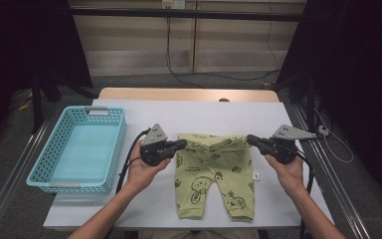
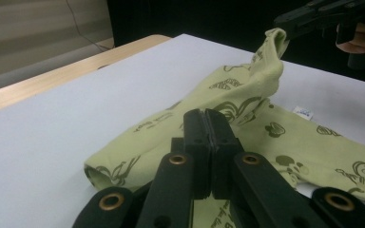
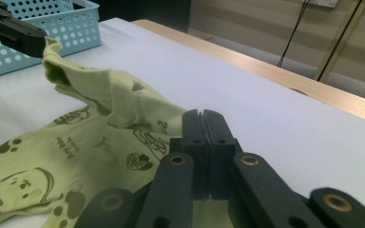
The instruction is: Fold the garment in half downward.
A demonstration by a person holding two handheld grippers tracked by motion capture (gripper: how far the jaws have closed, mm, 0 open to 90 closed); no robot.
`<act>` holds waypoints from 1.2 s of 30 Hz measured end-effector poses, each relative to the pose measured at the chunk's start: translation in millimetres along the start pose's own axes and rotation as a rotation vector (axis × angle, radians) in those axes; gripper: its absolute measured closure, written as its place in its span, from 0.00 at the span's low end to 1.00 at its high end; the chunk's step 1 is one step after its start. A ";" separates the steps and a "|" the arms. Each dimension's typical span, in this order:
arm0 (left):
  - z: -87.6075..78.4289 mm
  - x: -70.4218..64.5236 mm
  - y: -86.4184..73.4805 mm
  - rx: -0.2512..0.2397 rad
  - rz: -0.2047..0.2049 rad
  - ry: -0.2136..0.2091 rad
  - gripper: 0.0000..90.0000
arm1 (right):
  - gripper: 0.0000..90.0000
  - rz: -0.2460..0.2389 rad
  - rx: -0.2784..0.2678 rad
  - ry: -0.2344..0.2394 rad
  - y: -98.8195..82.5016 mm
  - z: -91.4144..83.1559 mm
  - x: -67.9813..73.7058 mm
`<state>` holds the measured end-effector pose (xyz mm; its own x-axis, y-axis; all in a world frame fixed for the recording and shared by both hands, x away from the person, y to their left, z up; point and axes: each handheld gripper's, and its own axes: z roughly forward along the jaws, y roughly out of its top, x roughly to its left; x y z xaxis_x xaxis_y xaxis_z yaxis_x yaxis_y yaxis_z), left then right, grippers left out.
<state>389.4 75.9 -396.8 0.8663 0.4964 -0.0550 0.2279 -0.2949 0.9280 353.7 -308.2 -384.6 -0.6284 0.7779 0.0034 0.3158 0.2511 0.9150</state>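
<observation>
Green printed baby trousers [image 1: 214,172] spread near the middle of the white counter [image 1: 204,114], waistband at the far edge, legs toward the near edge. Left hand-held gripper [image 1: 180,144] clenched on the waistband's left corner, right hand-held gripper [image 1: 251,140] clenched on its right corner. Blue basket [image 1: 114,144] at far left.

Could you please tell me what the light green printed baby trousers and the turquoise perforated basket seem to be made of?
Light green printed baby trousers: soft knit fabric, probably cotton jersey; matt, ribbed waistband, draping and creasing where lifted.
Turquoise perforated basket: moulded plastic, likely; smooth with a slight sheen, rigid walls with regular punched holes.
</observation>
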 end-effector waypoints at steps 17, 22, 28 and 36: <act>-12.5 -15.6 -5.9 -0.003 0.009 -0.033 0.99 | 1.00 -0.023 0.002 0.030 -7.1 -15.8 14.4; -13.4 -18.4 -8.3 0.010 0.010 -0.047 0.99 | 1.00 -0.021 0.011 0.041 -13.8 -19.1 17.4; -16.1 -21.1 -12.3 0.024 0.014 -0.048 0.99 | 1.00 -0.028 0.018 0.055 -16.7 -21.7 22.0; -21.3 -23.9 -15.8 0.037 0.018 -0.056 0.99 | 1.00 -0.037 0.031 0.070 -20.2 -25.3 28.0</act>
<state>355.6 86.1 -402.3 0.8938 0.4446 -0.0597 0.2273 -0.3341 0.9147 311.8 -306.1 -392.8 -0.6879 0.7258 -0.0011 0.3127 0.2977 0.9020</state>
